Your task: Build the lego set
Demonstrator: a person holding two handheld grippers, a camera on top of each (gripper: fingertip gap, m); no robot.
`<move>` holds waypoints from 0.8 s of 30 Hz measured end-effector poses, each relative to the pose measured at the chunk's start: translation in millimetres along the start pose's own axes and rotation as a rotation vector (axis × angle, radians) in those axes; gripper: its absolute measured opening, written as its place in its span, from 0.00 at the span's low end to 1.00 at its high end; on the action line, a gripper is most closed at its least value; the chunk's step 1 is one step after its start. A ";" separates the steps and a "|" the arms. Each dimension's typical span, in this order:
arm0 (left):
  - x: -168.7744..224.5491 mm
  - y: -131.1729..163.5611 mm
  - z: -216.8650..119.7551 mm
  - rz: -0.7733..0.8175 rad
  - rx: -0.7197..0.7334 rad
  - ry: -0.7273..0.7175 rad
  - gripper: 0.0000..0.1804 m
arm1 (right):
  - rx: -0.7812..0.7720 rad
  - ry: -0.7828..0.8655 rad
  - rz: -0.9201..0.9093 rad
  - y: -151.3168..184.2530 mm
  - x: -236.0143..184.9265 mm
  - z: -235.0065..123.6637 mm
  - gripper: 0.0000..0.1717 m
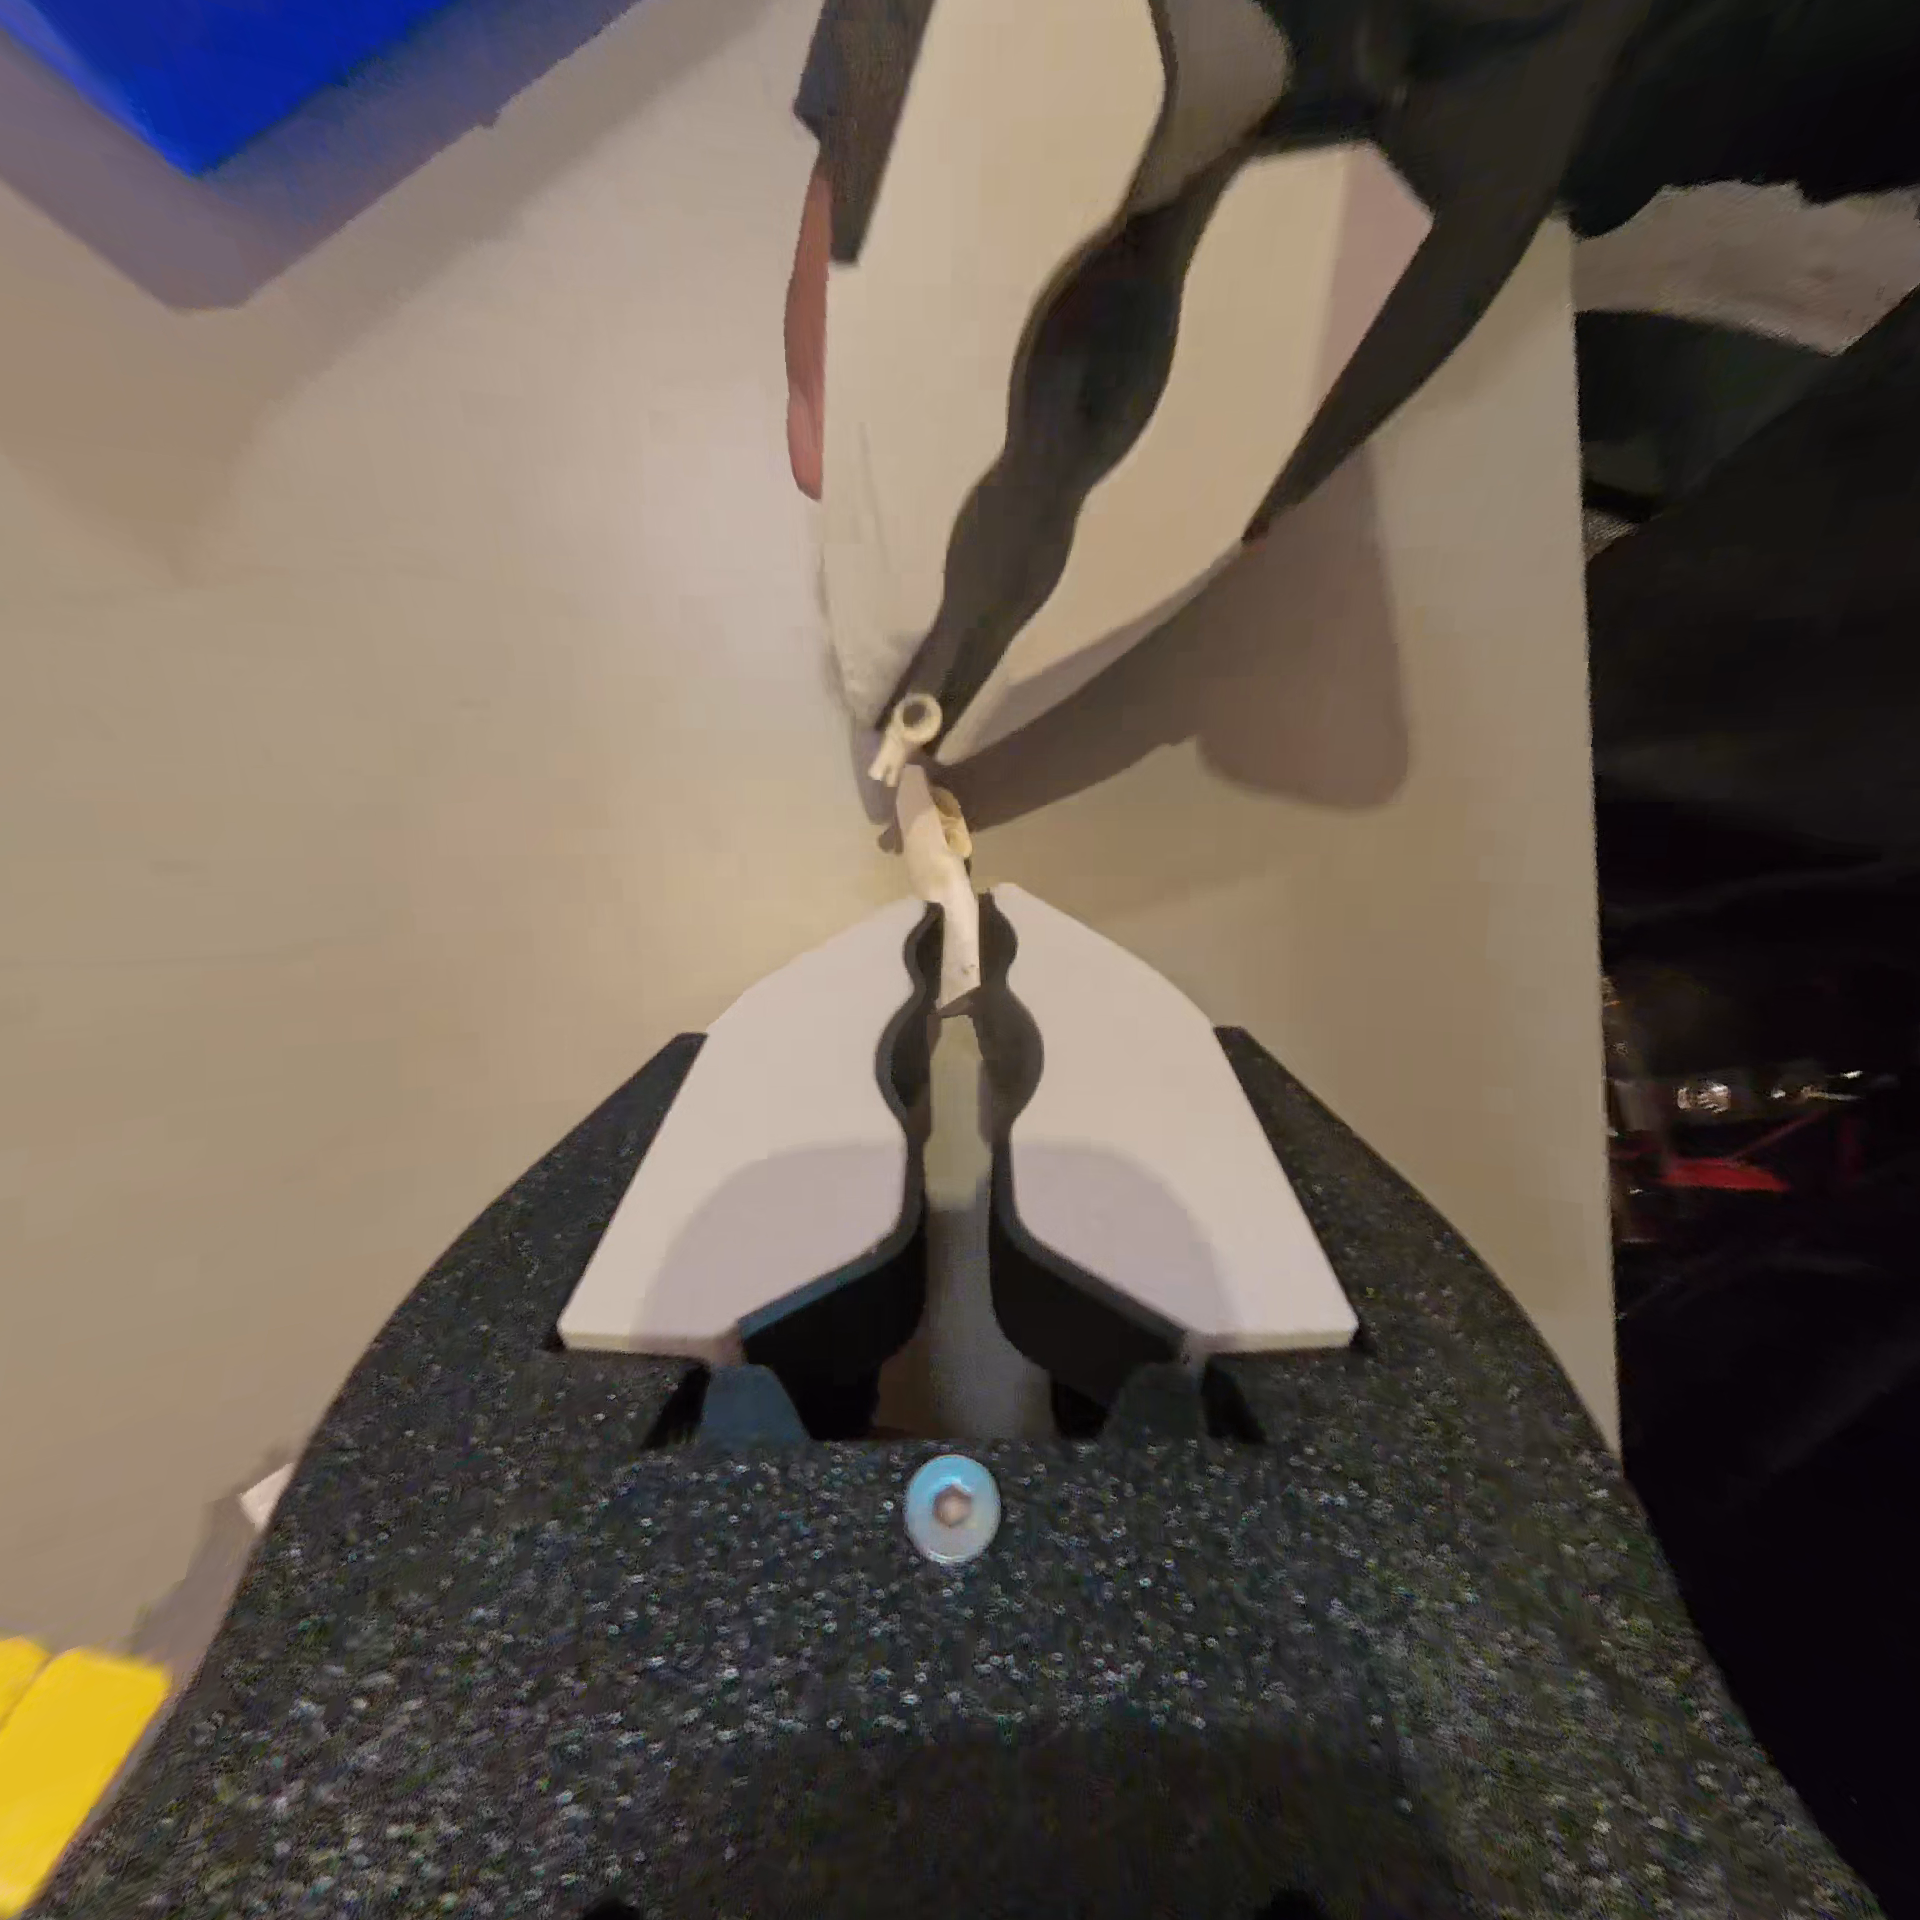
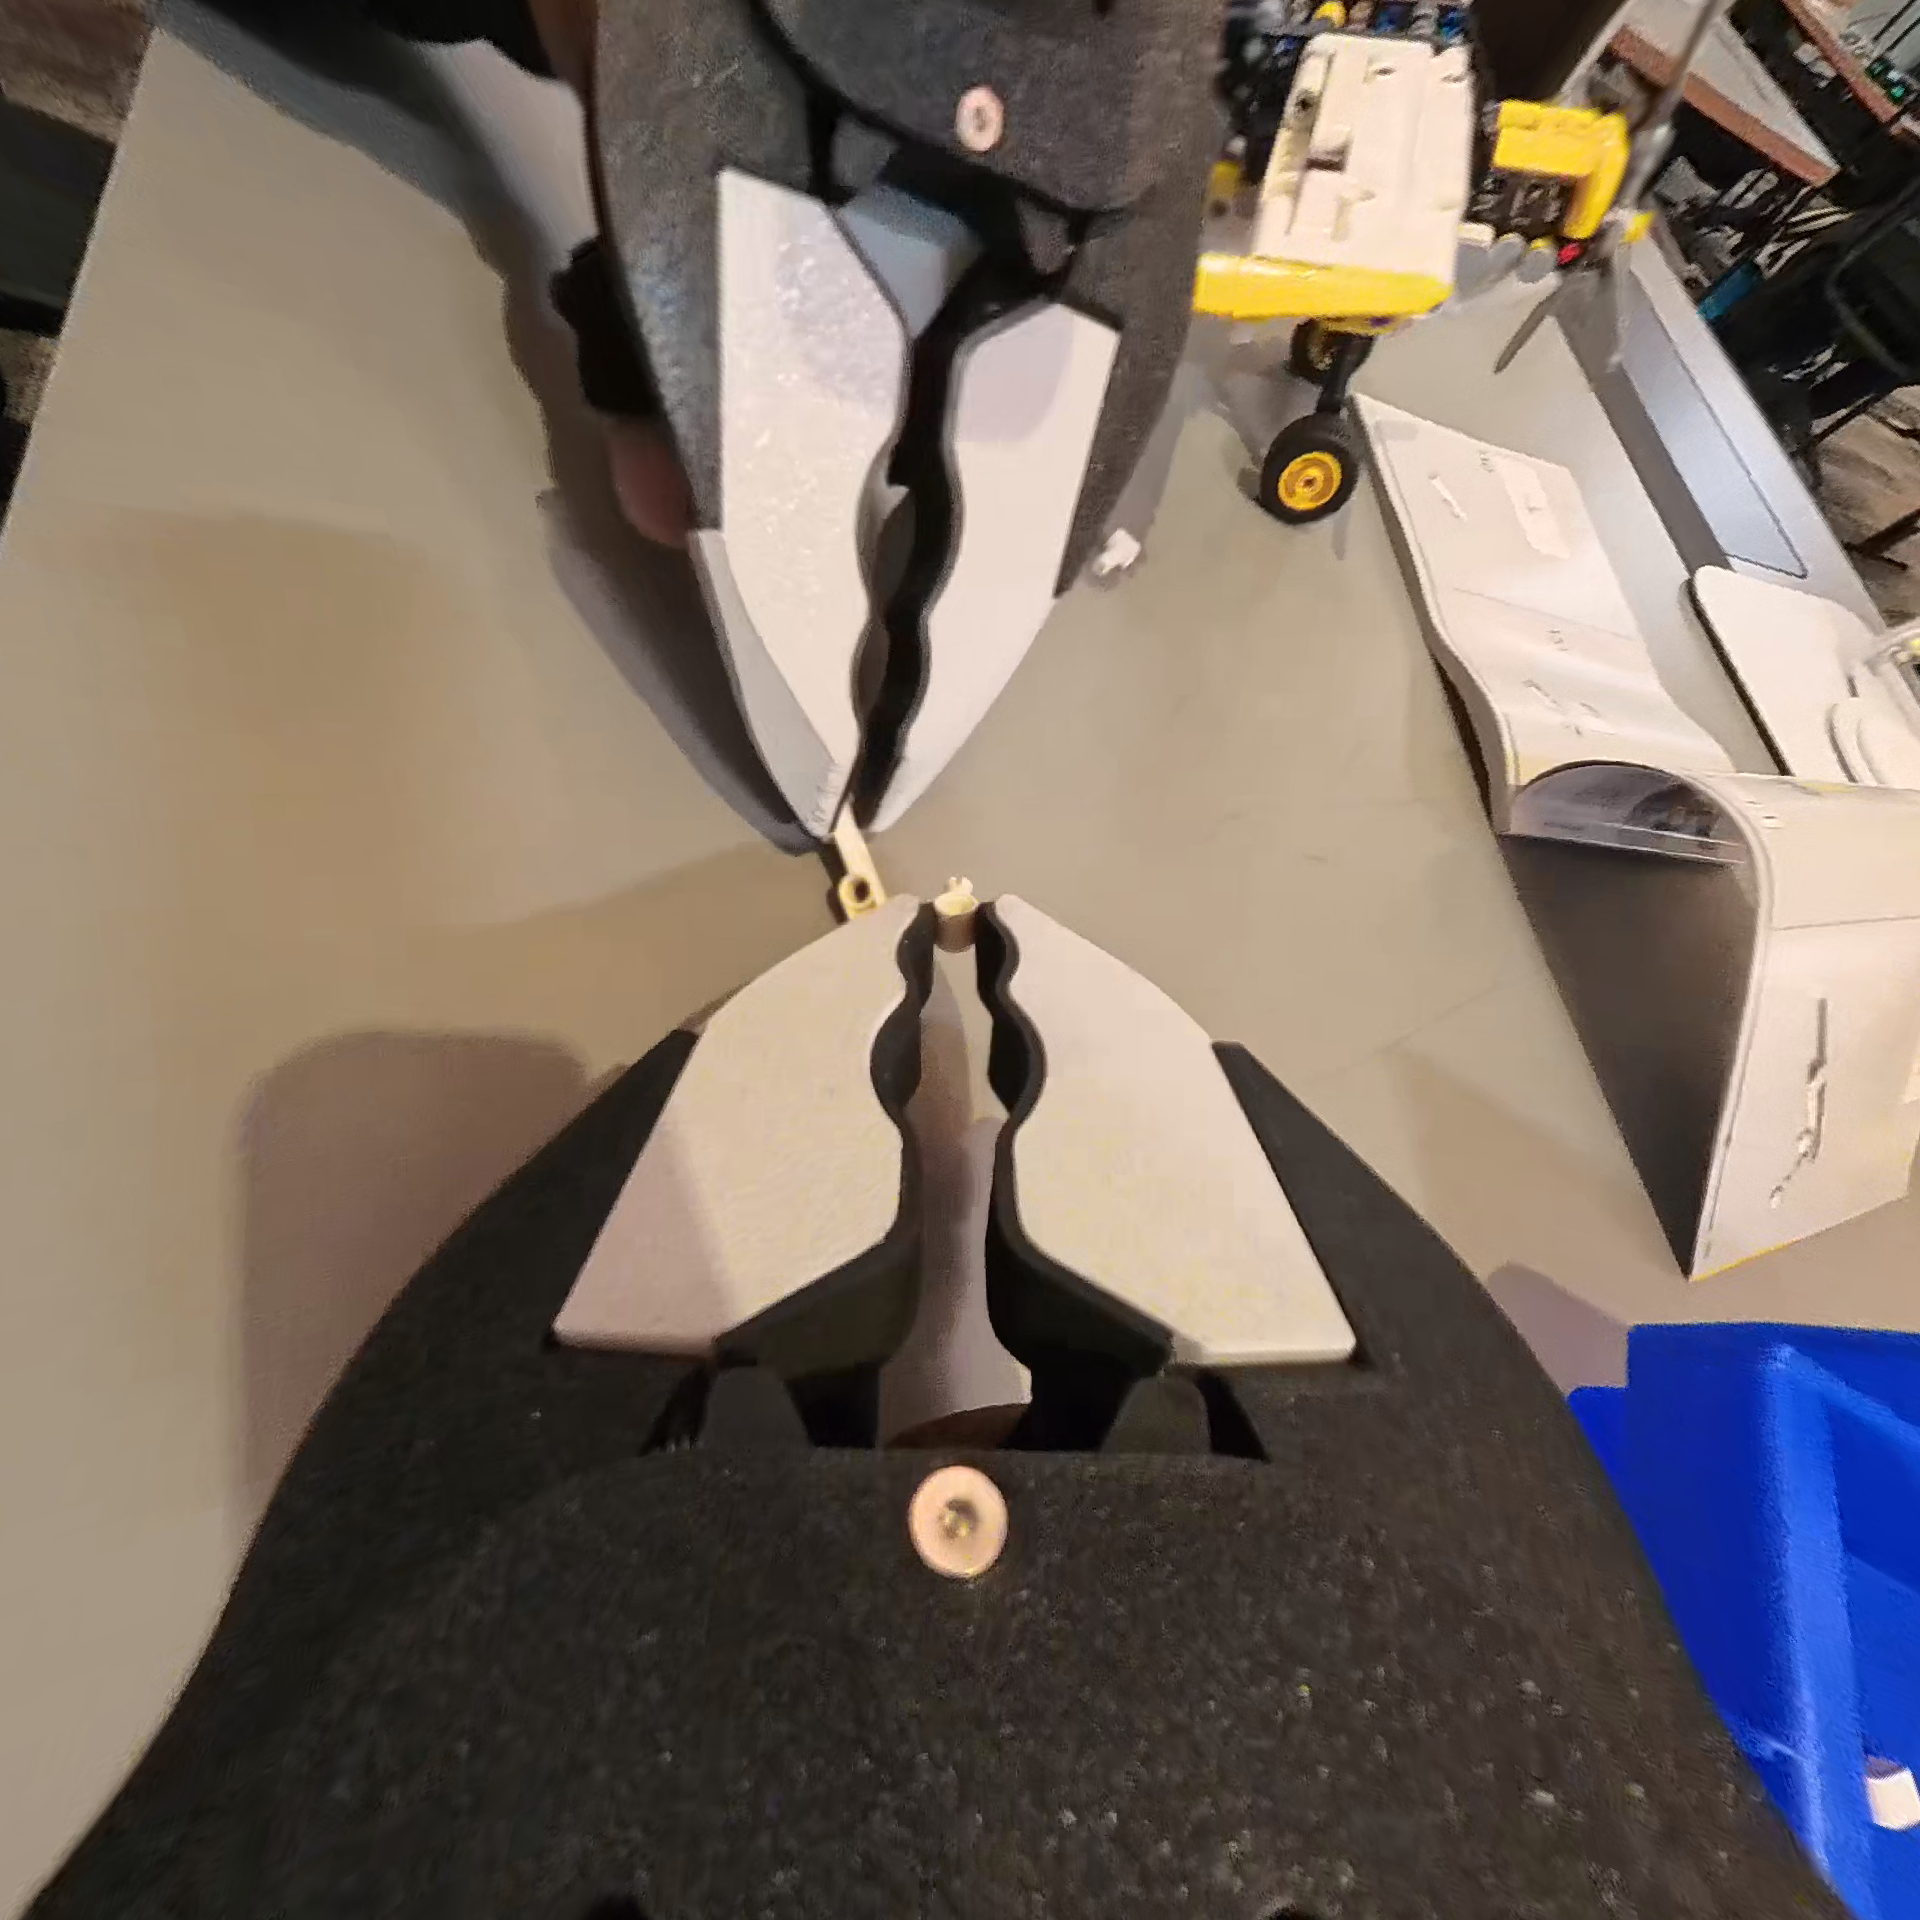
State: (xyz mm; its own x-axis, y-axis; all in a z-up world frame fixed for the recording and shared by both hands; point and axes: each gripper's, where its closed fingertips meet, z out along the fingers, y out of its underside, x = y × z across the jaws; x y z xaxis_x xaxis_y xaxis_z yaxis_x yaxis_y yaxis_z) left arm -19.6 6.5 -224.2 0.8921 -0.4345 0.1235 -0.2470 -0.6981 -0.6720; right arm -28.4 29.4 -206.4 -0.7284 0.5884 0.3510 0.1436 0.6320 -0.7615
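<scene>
No legible text, brand, number or sign is found in either view. The open booklet [image 2: 1621, 665] at the right of the table [image 2: 312, 623] carries printed diagrams and small marks, too small and blurred to read. A small white label [image 2: 1893, 1806] on the blue bin [image 2: 1766, 1538] is likewise unreadable. The yellow and white brick model [image 2: 1382, 197] shows no readable marking.

Right gripper [image 2: 954, 914] around tan peg [image 2: 953, 925], beside left gripper's [image 2: 854, 816] tan beam [image 2: 858, 871].
</scene>
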 end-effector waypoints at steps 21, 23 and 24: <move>4.6 -4.9 5.8 -0.134 0.016 0.091 0.04 | -0.071 -0.137 -0.041 8.6 -16.1 4.7 0.04; 3.5 -5.4 5.7 -0.137 0.028 0.086 0.04 | -0.072 -0.141 -0.013 9.6 -14.5 4.7 0.04; 3.7 -5.5 5.8 -0.136 0.031 0.088 0.04 | -0.075 -0.145 0.000 10.2 -14.1 4.7 0.04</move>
State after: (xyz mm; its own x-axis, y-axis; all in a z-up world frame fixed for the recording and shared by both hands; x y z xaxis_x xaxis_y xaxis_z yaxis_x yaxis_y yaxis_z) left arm -12.7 11.9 -224.3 0.8794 -0.3867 0.2776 -0.1132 -0.7362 -0.6672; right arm -19.8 25.1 -221.6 -0.8166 0.5132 0.2643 0.1896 0.6709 -0.7169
